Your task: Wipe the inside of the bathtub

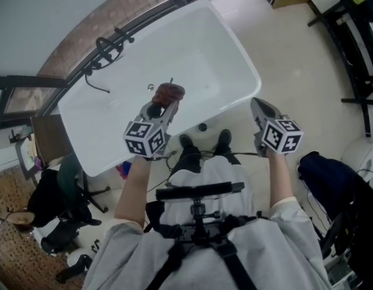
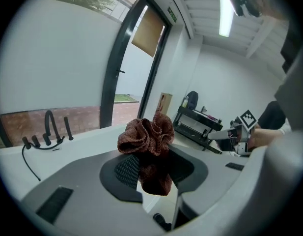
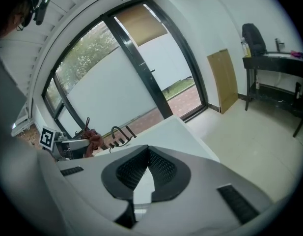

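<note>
The white bathtub [image 1: 237,53] runs diagonally across the head view, and I stand at its near side. My left gripper [image 1: 167,103] reaches over the tub's inside, shut on a crumpled reddish-brown cloth [image 1: 169,92]. In the left gripper view the cloth [image 2: 149,141] bunches out above the closed jaws of the left gripper [image 2: 152,170]. A small drain [image 1: 151,87] lies just left of the cloth. My right gripper [image 1: 259,106] hangs by the tub's near right corner, shut with nothing in it. Its pads meet in the right gripper view, where the right gripper [image 3: 147,157] points past the tub [image 3: 176,132].
Black faucet fittings and a hose [image 1: 107,47] sit on the tub's far rim by the window frame. An office chair [image 1: 65,186] and clutter stand at the left. A black rack [image 1: 355,41] and a dark bag [image 1: 325,174] are at the right. A small black object [image 1: 202,126] lies on the floor.
</note>
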{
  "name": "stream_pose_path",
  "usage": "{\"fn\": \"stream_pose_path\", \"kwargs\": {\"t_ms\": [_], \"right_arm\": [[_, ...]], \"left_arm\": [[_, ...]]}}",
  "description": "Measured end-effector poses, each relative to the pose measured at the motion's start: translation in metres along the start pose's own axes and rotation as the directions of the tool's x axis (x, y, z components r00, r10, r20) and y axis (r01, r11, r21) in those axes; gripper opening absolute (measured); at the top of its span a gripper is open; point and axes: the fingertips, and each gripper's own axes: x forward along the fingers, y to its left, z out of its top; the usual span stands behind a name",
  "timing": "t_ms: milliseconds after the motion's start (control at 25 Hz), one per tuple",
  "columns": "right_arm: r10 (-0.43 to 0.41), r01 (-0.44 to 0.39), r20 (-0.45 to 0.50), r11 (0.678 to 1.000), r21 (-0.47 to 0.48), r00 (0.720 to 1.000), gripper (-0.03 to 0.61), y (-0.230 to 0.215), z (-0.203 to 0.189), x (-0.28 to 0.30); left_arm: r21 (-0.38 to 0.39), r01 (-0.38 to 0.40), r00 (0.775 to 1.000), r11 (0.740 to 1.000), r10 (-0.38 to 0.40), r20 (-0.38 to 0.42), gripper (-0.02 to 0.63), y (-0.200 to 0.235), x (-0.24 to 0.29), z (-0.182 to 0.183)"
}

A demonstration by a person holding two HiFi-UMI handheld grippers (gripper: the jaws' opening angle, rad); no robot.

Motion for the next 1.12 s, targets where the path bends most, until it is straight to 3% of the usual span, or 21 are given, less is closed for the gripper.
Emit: {"fn": "stream_pose_path", "kwargs": {"t_ms": [200, 440, 640, 840, 1120], "right_arm": [[-0.072, 0.071, 0.027, 0.997, 0.039, 0.997, 0.011, 0.006, -0.006, 0.007], [-0.154, 0.146, 0.099, 0.985, 0.087, 0.983, 0.011, 0.009, -0.014, 0.017], [-0.205, 0.195, 0.124, 0.977, 0.092, 0.971, 0.011, -0.013, -0.012, 0.026], [-0.196, 0.193, 0.087, 0.980, 0.042, 0.977, 0.011, -0.040, -0.021, 0.039], [-0.133, 0.135, 0.069, 0.990, -0.035, 0.989, 0.011, -0.099, -0.024, 0.081]], "left_arm": [[0.086, 0.077, 0.996, 0.993, -0.072, -0.056, 0.132, 0.011, 0.015, -0.007], [0.182, 0.181, 0.978, 0.966, -0.158, -0.133, 0.132, 0.024, 0.030, -0.024], [0.249, 0.204, 0.968, 0.947, -0.157, -0.198, 0.132, 0.028, 0.059, -0.044], [0.275, 0.191, 0.969, 0.942, -0.137, -0.205, 0.132, 0.016, 0.096, -0.064], [0.281, 0.177, 0.966, 0.943, -0.112, -0.231, 0.132, 0.007, 0.193, -0.105]]}}
